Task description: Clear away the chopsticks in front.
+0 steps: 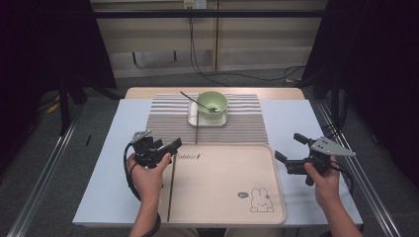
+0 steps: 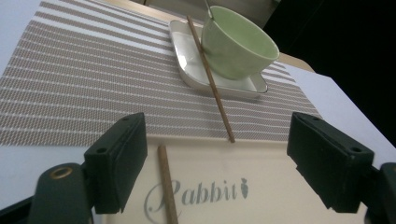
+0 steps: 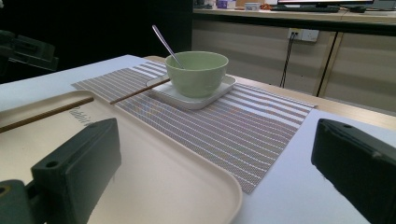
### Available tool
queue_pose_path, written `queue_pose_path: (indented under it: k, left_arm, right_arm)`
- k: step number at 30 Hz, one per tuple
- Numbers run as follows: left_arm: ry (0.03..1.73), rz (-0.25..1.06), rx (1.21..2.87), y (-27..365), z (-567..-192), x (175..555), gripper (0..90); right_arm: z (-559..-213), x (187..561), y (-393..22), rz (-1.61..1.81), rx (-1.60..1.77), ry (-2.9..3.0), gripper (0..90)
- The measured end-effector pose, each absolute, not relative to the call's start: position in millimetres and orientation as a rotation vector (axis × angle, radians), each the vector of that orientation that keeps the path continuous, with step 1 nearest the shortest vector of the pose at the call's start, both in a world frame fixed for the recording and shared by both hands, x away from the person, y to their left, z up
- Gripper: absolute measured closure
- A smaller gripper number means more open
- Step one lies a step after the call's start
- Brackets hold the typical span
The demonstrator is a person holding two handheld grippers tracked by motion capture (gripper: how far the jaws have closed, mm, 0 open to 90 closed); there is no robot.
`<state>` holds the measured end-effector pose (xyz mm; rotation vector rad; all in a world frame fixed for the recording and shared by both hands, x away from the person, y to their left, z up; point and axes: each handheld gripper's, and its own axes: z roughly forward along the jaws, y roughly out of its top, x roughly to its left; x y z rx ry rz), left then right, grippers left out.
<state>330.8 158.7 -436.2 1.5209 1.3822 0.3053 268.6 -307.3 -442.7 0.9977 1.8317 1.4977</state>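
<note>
the left claw (image 1: 170, 147) hovers over the tray's (image 1: 276, 197) far left corner, its jaws spread wide with nothing between them; in the left gripper view a chopstick (image 2: 167, 186) lies on the tray just below the gap, untouched by either pad. that chopstick (image 1: 171, 185) runs along the tray's left edge, from near the far left corner toward the surface's near edge. a second chopstick (image 1: 197, 126) lies farther back, its far end propped on the white dish (image 1: 193, 118) beside the bowl (image 1: 212, 102) and its near end resting at the tray's far edge, crossing the striped mat (image 1: 163, 118). the green bowl sits in the dish at the middle of the mat's far side, with a spoon (image 1: 190, 98) leaning in it, handle pointing toward the far left. the right claw (image 1: 289, 148) is held over the surface (image 1: 108, 163) just off the tray's right edge, jaws wide apart and holding nothing; in the right gripper view the tray's rim and the mat show between its jaws. the tray lies along the surface's near edge, with "rabbit" lettering near its far left corner and a rabbit drawing (image 1: 261, 200) near its near right corner.
</note>
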Motion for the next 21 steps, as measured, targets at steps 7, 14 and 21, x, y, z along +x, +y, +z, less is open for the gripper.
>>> queue_pose_path:
  k: [7, 14, 21]
  left_arm:
    - [1.368, 0.298, 1.533, 150.5, -437.1, 344.7, 17.6]
    - [1.370, 0.289, 1.540, 142.8, -438.5, 360.6, 16.7]
    - [1.363, 0.300, 1.536, 139.1, -438.4, 374.1, 15.9]
  right_arm:
    - [-443.3, 268.8, -307.3, 1.485, 0.990, 1.842, 1.2]
    - [-443.7, 268.8, -306.1, 1.486, 1.001, 1.846, 1.2]
    - [-443.4, 268.8, -306.5, 1.486, 0.994, 1.842, 1.2]
